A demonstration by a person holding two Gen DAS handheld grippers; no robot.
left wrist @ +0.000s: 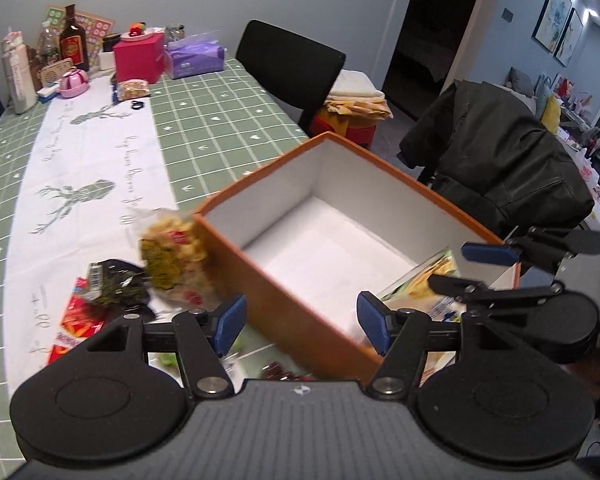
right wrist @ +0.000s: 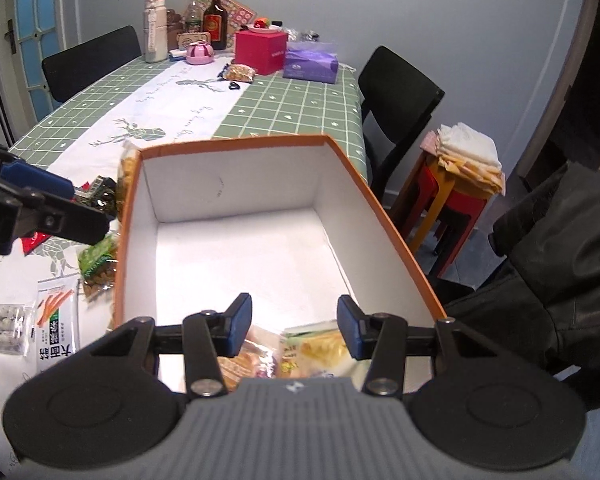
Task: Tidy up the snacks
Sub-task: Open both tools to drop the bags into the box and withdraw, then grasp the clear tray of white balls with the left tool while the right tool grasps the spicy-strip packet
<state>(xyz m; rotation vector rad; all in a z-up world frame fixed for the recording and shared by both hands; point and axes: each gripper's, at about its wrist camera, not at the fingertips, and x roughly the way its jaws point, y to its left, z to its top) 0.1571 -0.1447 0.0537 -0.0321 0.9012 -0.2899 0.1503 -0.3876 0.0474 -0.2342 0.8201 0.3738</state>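
An orange box (right wrist: 384,216) with a white inside stands on the table's near right part. My right gripper (right wrist: 295,328) hangs open over its near end, nothing between the pads. Under it, on the box floor, lie a yellow-green packet (right wrist: 320,346) and an orange biscuit packet (right wrist: 240,362). My left gripper (left wrist: 302,328) is open and empty above the box's near left wall. Left of the box lie a yellow puffed-snack bag (left wrist: 172,256), a dark green packet (left wrist: 112,284), a red packet (left wrist: 80,320) and a white carrot-print packet (right wrist: 58,320). The right gripper (left wrist: 472,270) shows over the box's right end.
The table's far end holds a dark bottle (left wrist: 74,40), a pink box (left wrist: 138,58) and a purple tissue pack (left wrist: 194,58). A black chair (left wrist: 292,68), a red stool with folded cloths (right wrist: 460,176) and a jacket-draped chair (left wrist: 500,160) stand along the table's right side.
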